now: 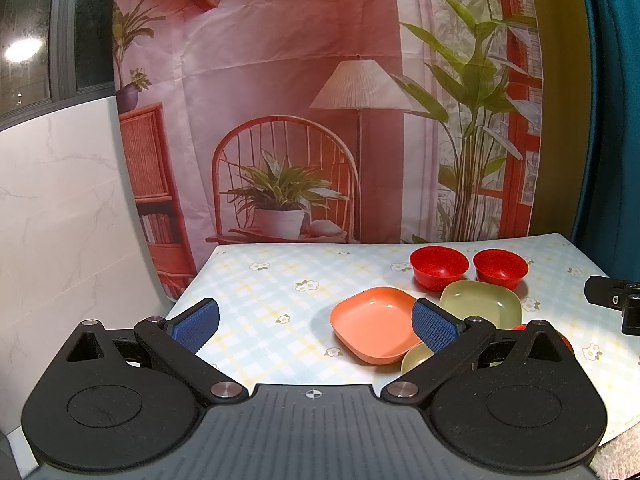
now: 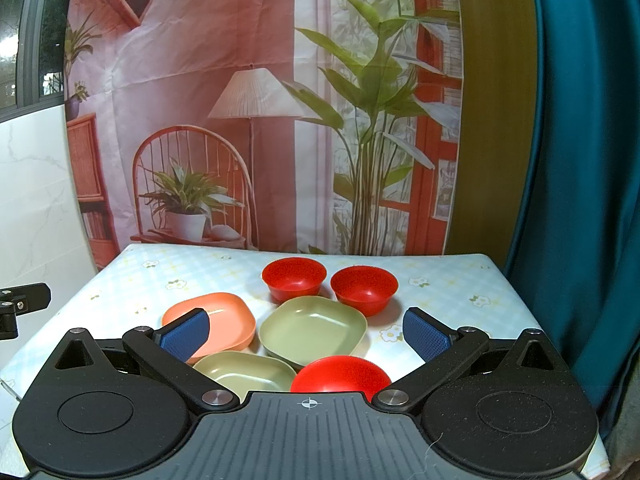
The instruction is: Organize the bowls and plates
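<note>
On the flowered tablecloth [image 2: 440,280] lie an orange square plate [image 2: 228,316], a green square plate [image 2: 314,328], a second green plate [image 2: 244,374] at the near edge, two red bowls at the back [image 2: 294,278] [image 2: 364,288] and a third red bowl [image 2: 340,374] close to the camera. My right gripper [image 2: 306,334] is open and empty above the near dishes. My left gripper [image 1: 316,322] is open and empty; its right pad [image 1: 434,326] overlaps the orange plate [image 1: 372,326]. The left view also shows a green plate [image 1: 480,304] and two red bowls [image 1: 438,266] [image 1: 500,268].
A printed backdrop hangs behind the table. A teal curtain [image 2: 580,200] hangs at the right. A white marble wall [image 1: 60,220] stands at the left. The right gripper's body [image 1: 612,300] shows at the right edge of the left view.
</note>
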{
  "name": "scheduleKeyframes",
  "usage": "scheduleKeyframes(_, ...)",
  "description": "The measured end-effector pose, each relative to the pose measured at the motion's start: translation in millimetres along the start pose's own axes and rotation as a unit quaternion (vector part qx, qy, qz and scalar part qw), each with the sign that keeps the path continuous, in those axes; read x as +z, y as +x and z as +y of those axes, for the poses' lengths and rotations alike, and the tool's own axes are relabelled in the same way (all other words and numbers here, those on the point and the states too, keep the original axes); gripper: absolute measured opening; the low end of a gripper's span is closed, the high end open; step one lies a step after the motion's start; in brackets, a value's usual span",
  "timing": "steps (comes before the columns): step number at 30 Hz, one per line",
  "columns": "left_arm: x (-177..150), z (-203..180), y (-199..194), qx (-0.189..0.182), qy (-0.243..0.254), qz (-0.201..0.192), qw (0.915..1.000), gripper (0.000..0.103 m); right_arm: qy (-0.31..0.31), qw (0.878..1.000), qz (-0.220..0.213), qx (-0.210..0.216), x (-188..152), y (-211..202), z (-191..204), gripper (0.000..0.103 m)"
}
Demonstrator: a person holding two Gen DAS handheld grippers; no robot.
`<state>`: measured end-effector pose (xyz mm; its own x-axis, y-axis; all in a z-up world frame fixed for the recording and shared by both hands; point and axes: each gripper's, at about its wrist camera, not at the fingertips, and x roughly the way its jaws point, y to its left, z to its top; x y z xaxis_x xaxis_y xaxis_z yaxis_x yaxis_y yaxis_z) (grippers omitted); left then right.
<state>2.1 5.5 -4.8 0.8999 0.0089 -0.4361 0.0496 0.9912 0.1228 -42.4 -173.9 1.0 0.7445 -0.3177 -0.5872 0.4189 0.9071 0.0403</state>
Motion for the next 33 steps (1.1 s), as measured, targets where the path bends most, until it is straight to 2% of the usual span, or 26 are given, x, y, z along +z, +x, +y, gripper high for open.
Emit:
scheduleKeyframes(28, 1.2, 2.6, 1.9, 0.002, -0.009, 0.007, 0.9999, 0.103, -0.001, 1.000, -0.001, 0.000, 0.9, -1.2, 0.4, 0.103)
scheduleKeyframes(33, 4.3, 3.0, 0.0, 0.015, -0.010, 0.005, 0.9998, 0.103, 0.000, 1.000, -0.001, 0.002, 0.6, 1.3, 0.7, 0.103)
